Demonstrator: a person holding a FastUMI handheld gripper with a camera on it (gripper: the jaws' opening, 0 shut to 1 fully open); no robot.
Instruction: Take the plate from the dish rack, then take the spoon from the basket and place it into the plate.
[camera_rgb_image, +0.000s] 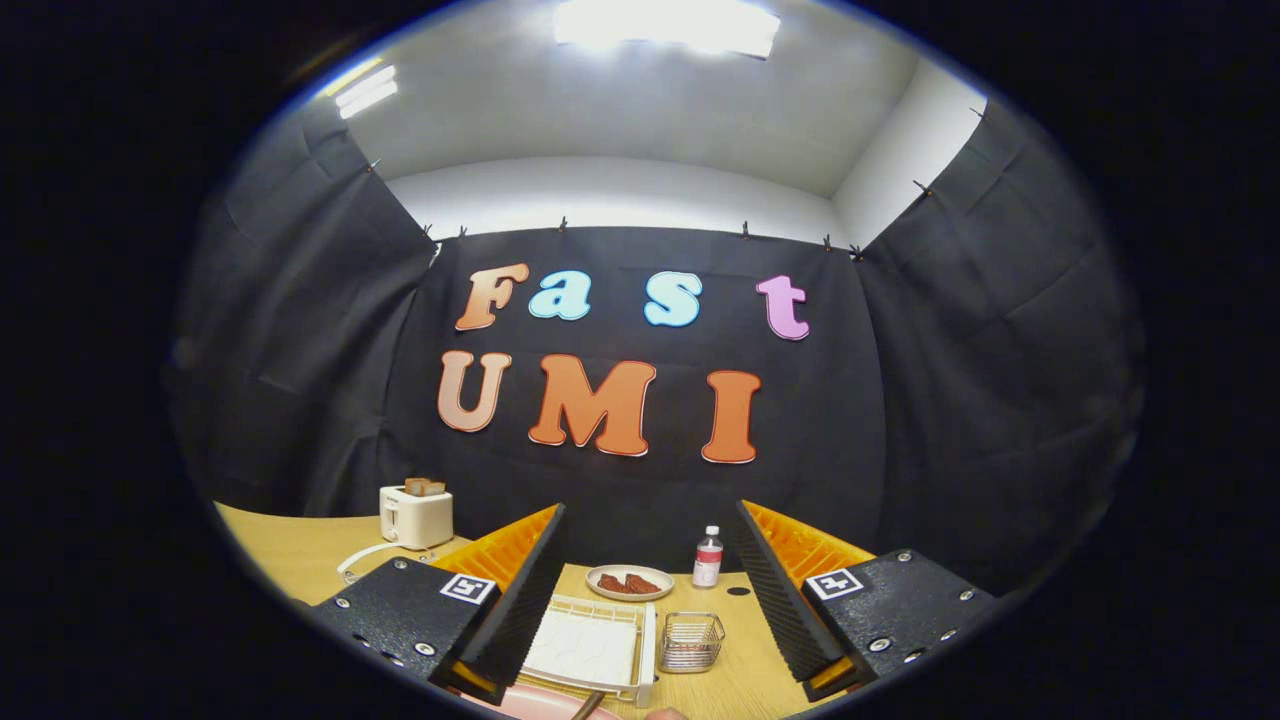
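The tongs (650, 625) are held wide apart with nothing between the pads, raised above the worktop (290, 555) and pointed level toward the back wall. Nearest, just below the fingertips, a pink curved rim is seen, judged to be the plate (540, 703), with a thin brown handle-like piece lying across its edge; whether that is the spoon cannot be told. If the spoon is not yet placed, the tongs should be tipped downward and the handle approached across its narrow width, since a thin, smooth handle is judged likely to slip.

Just ahead, between the fingers, a white dish rack (592, 648) of slim bars is set flat, appearing empty. Beside it, toward the right finger, stands a small wire basket (690, 641), shiny and open-meshed, its contents unclear. Beyond these, a shallow oval dish (629, 581) with reddish-brown food and a small clear bottle (707, 558) are seen. Far beyond the left finger, a cream toaster (416, 515) holds toast.
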